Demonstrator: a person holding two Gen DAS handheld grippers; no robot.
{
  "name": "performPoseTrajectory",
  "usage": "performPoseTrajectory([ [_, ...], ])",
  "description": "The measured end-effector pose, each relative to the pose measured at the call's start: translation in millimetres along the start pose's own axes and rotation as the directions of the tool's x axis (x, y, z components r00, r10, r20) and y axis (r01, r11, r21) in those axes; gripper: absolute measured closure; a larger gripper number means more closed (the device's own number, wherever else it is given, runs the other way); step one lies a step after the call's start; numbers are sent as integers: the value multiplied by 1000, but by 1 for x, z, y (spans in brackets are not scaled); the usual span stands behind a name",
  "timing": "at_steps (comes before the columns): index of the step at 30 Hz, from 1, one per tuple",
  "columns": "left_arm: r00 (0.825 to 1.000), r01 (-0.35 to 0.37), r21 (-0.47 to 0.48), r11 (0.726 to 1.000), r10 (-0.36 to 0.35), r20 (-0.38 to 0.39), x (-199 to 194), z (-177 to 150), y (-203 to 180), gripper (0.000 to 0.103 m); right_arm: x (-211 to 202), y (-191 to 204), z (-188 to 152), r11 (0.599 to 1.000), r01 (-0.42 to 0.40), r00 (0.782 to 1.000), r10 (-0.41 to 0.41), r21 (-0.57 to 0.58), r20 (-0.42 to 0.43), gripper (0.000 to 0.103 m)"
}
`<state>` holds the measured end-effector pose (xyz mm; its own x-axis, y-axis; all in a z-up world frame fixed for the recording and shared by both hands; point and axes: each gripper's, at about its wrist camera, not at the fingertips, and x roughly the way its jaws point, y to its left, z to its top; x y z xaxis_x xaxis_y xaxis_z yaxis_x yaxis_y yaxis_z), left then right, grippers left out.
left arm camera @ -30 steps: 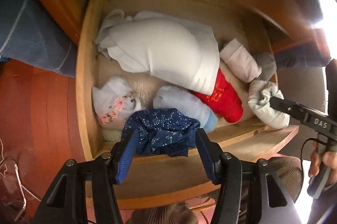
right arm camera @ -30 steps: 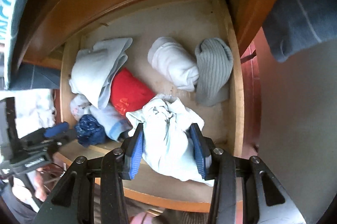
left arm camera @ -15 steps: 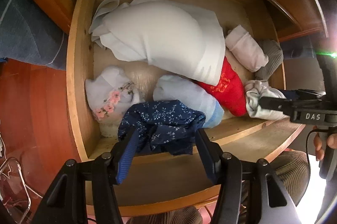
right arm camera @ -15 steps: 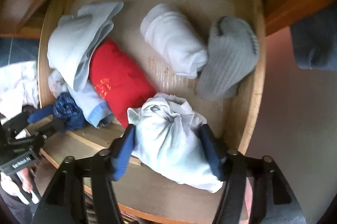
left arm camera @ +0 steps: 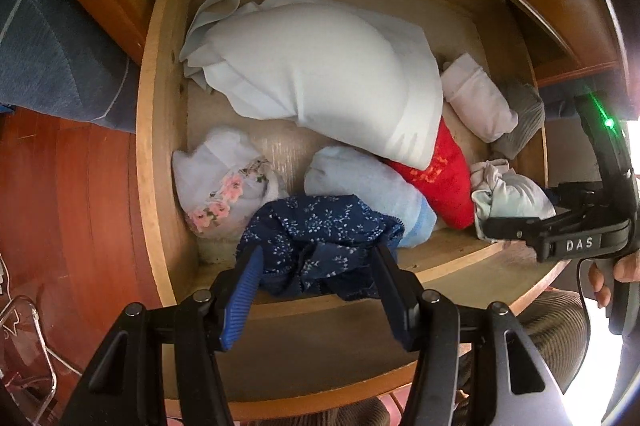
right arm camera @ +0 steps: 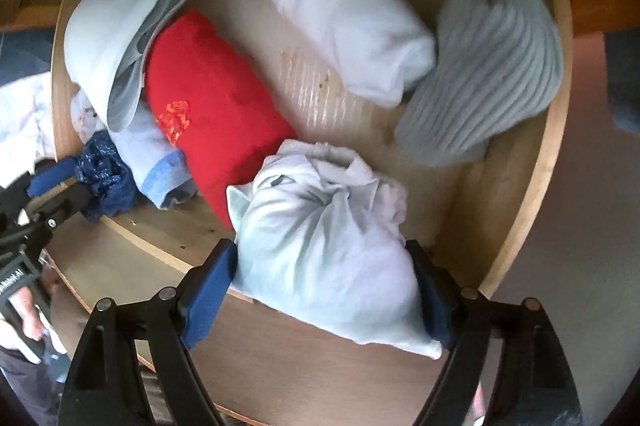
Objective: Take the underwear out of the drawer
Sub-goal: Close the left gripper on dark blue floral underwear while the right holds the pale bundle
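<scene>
My left fingers (left arm camera: 316, 290) grip navy floral underwear (left arm camera: 320, 242) at the open drawer's (left arm camera: 154, 153) front edge, while my right fingers (right arm camera: 324, 290) grip a pale bundle (right arm camera: 320, 246) beside a red roll (right arm camera: 216, 113).

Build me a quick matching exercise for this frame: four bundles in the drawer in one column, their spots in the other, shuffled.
Things:
1. navy floral underwear
2. pale bundle
3. grey ribbed roll
4. red roll

Places:
A. between the right hand-held gripper's fingers
B. by the drawer's right wall
C. between the left hand-held gripper's fingers
D. mid-drawer, partly under a light cloth

Pairs: 1-C, 2-A, 3-B, 4-D
</scene>
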<state>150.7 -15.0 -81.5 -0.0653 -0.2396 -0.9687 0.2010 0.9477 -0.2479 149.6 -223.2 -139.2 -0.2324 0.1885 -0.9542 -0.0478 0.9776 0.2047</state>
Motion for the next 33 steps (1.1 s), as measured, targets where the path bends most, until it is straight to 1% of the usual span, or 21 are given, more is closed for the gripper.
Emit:
performPoseTrajectory([
  [3, 1000, -1, -1, 1000, 1, 2, -2, 2, 1, 46, -1, -2, -5, 1000, 9, 999, -9, 0, 36, 45],
  [6, 1000, -8, -5, 1000, 8, -10, 0, 2, -3, 46, -10, -1, -15, 1000, 25, 995, -25, -1, 95, 49],
  [9, 999, -28, 3, 1000, 28, -32, 3, 4, -9, 46, -24, -5, -30, 999, 20, 984, -25, 33, 175, 50],
  [14, 997, -48, 7, 999, 48, -67, 11, 10, -14, 45, -45, -2, -56, 997, -8, 949, -15, 70, 316, 50],
  [16, 996, -55, 0, 998, 55, -76, 14, 11, -16, 45, -51, -2, -68, 997, -9, 937, -18, 74, 350, 50],
  [18, 995, -60, 3, 998, 60, -86, 17, 12, -19, 44, -55, -2, -78, 996, -35, 921, 2, 77, 389, 50],
  [19, 994, -65, 3, 998, 65, -92, 18, 13, -20, 44, -54, 1, -81, 997, -34, 914, 1, 73, 405, 50],
  [21, 990, -82, 13, 997, 83, -115, 23, 14, -23, 43, -65, 1, -86, 996, -53, 900, 19, 65, 436, 50],
  [23, 987, -92, 14, 996, 93, -135, 30, 16, -24, 43, -66, -4, -92, 994, -97, 892, 66, 46, 447, 49],
  [26, 983, -92, 1, 996, 91, -160, 36, 19, -22, 43, -79, -6, -89, 992, -116, 890, 83, 48, 449, 49],
  [29, 980, -94, -13, 995, 90, -177, 40, 23, -23, 43, -77, -7, -86, 988, -146, 891, 110, 49, 440, 49],
  [33, 981, -92, -21, 996, 87, -172, 42, 24, -25, 43, -73, 1, -81, 986, -156, 888, 116, 53, 445, 49],
])
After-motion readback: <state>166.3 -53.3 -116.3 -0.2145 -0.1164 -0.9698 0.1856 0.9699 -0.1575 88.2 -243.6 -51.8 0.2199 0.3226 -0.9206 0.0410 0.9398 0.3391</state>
